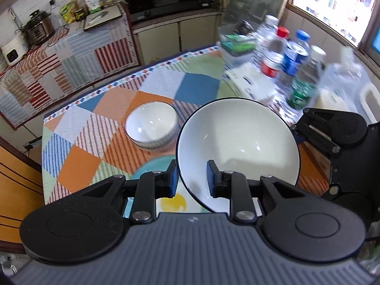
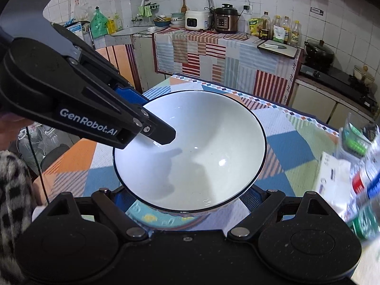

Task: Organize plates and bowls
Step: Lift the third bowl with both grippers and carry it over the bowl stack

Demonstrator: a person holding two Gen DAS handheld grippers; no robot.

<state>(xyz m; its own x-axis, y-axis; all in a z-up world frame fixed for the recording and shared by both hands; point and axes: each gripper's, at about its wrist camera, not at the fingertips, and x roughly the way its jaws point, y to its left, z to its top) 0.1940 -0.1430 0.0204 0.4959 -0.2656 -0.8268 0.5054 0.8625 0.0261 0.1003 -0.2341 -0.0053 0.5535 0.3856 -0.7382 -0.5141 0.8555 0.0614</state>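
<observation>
Through the left wrist view, the left tool pinches the near rim of the large bowl, one pad inside, one outside, the bowl lifted over a teal plate just beneath. A smaller bowl sits ahead and to the left on the worktop, not yet stacked. Through the right wrist view, the right tool spreads wide under the same large bowl, its tips hidden, so I cannot tell whether it grips. The plate lies right below. I judge the sorting about midway.
</observation>
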